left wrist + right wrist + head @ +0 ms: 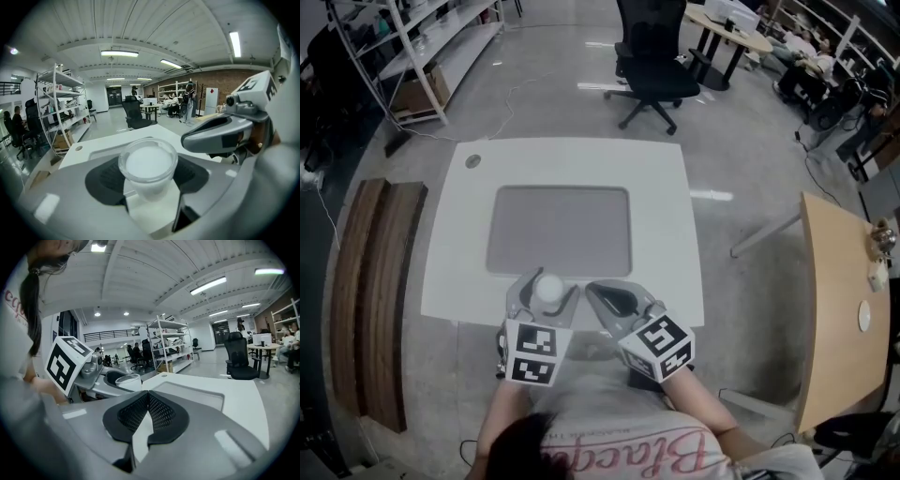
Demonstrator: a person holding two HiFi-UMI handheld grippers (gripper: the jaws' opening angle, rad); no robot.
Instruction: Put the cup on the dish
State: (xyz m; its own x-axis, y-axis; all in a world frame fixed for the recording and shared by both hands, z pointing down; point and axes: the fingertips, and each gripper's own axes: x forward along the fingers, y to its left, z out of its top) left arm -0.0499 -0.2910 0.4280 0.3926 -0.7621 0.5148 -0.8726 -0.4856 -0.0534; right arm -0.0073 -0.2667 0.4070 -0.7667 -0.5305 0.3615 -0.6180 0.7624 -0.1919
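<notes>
Biggest thing in shot is the white square table (661, 187), and set into its middle is a grey rectangular mat (560, 230), flat and bare. Beyond the far edge sits a black swivel office chair (654, 66). Off to the left lies a dark wooden slatted bench (375, 300), and to the right the corner of a pale wooden desk (839, 300).

Down at the near edge of the table, the person has both tools side by side. The left gripper (546, 283) is clenched around a small translucent white plastic cup (147, 165). The black ribbed pads (105, 178) press in on either side of its wall, and the jaws stand wide because the cup fills them. The cup sits upright, its round rim facing up. From the head view it hangs over the table's near margin, just short of the mat's front edge. Whether its base touches the tabletop cannot be told.

Just beside it, the right gripper (614, 298) is squeezed closed with nothing in it. Its two black pads (159, 413) meet at their tips, and the nose points across the table toward the mat's near right corner.
</notes>
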